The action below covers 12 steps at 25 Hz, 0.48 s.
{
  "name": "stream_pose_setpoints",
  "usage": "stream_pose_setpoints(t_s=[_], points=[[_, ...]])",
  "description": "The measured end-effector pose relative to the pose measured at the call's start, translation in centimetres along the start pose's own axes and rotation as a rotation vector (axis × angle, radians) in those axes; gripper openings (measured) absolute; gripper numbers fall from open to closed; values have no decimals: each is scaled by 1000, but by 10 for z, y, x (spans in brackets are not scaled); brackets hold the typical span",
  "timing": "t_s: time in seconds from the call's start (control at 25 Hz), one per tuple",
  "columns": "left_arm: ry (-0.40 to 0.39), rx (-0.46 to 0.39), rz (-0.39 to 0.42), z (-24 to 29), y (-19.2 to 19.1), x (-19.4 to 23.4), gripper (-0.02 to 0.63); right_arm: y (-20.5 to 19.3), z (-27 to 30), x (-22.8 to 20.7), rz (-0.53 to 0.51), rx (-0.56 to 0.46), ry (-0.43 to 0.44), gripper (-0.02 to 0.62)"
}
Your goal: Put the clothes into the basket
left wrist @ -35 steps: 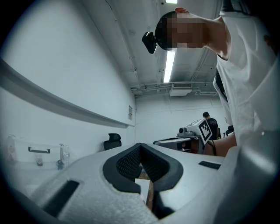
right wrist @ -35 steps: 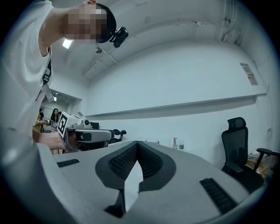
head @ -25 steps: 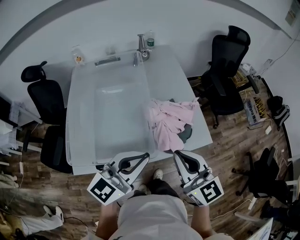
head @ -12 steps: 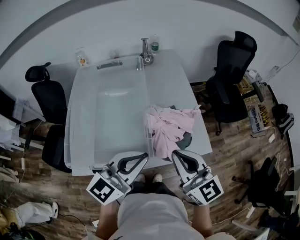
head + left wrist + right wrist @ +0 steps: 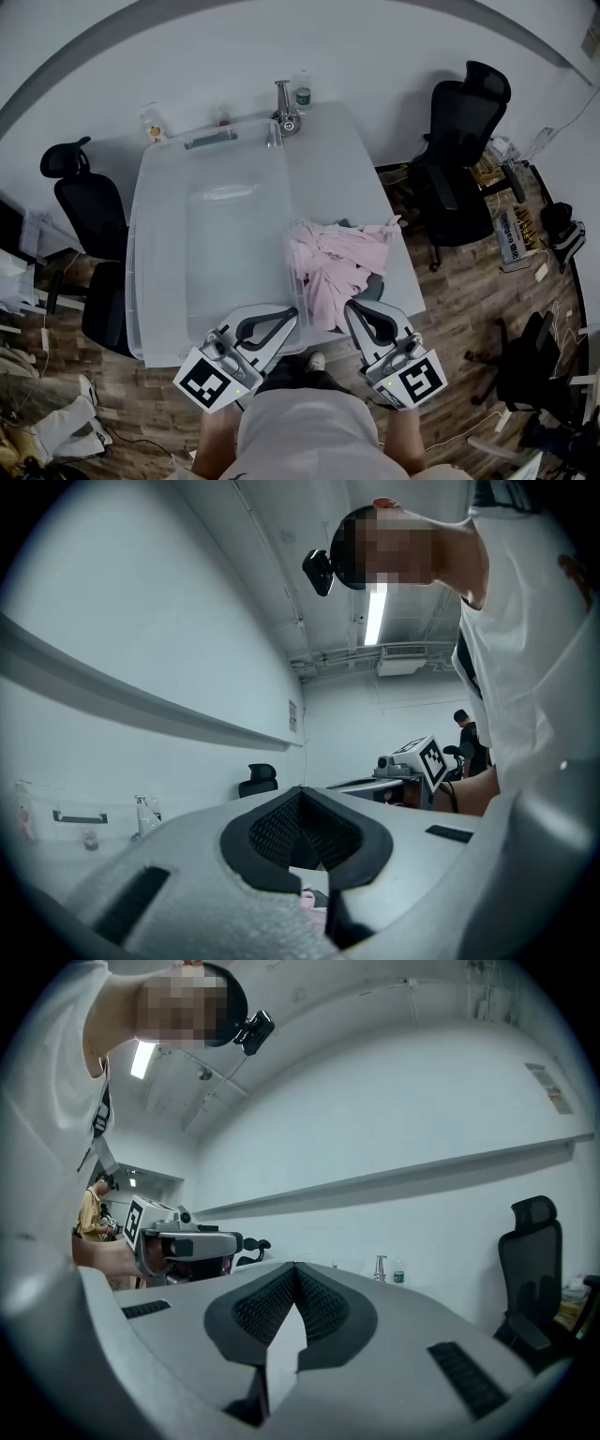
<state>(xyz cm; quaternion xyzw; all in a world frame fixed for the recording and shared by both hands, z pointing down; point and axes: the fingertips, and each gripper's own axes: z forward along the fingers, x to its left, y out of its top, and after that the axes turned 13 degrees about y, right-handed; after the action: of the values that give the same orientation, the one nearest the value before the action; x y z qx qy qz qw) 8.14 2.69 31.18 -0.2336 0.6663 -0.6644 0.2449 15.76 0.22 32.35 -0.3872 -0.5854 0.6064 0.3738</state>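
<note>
A clear plastic basket (image 5: 134,253) fills the left half of the white table (image 5: 328,141) and has nothing in it. To its right a heap of pink clothes (image 5: 337,258) lies on the table, over a dark grey garment (image 5: 373,281). My left gripper (image 5: 291,311) (image 5: 300,791) is held level at the table's near edge, by the basket's near right corner, jaws shut and empty. My right gripper (image 5: 352,307) (image 5: 294,1267) hovers just short of the pink heap, also shut with nothing held. A sliver of pink cloth (image 5: 314,899) shows under the left jaws.
Black office chairs stand left (image 5: 80,187) and right (image 5: 459,141) of the table. A metal flask (image 5: 284,103) and small bottles (image 5: 301,94) (image 5: 150,122) sit along the far edge by the wall. A person (image 5: 466,733) stands far back. The floor is wood.
Both grippers have come forward, level, toward the table's near edge, so table and basket sit closer under them. Both pairs of jaws stay shut. The clothes have not moved.
</note>
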Motion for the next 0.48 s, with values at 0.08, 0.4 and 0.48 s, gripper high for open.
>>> stream_pose_setpoints(t_s=[0.08, 0.4, 0.48], points=[[-12, 0, -4, 4, -1, 9, 5, 0, 7, -7, -2, 4, -14, 3], [-71, 4, -18, 25, -6, 41, 5, -4, 33, -35, 2, 42, -70, 3], [-92, 0, -21, 30, -7, 46, 5, -5, 36, -43, 4, 56, -93, 3]])
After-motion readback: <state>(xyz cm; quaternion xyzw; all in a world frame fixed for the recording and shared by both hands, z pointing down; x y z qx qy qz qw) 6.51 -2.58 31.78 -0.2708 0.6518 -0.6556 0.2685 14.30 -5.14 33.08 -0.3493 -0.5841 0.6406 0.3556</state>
